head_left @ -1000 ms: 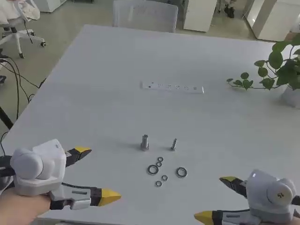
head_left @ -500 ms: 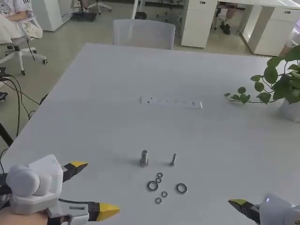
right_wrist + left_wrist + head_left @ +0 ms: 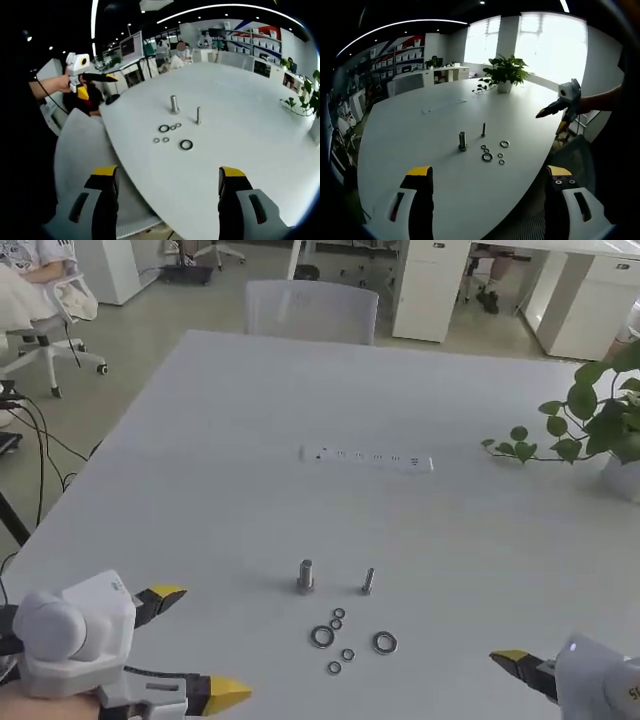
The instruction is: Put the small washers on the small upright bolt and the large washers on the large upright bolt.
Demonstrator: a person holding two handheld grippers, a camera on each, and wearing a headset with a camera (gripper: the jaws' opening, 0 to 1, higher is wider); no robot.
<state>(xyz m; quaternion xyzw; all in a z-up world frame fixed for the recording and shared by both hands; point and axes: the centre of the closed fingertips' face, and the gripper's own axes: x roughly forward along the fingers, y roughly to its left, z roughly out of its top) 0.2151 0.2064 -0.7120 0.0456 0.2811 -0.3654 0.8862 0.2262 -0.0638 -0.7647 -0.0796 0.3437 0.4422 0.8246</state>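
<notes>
Moved: nothing; washers (image 3: 322,637) lie loose near large bolt (image 3: 305,576), small bolt (image 3: 368,581).
Left gripper (image 3: 200,642): jaws spread.
Right gripper (image 3: 169,172): jaws spread.

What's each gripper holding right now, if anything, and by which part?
Nothing: left gripper and right gripper are open and empty; washers lie on the table.

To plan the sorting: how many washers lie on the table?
6, all just before the two bolts: large washers left and right; small washers, two nearer the bolts, two nearer the person. None seems hidden.
</notes>
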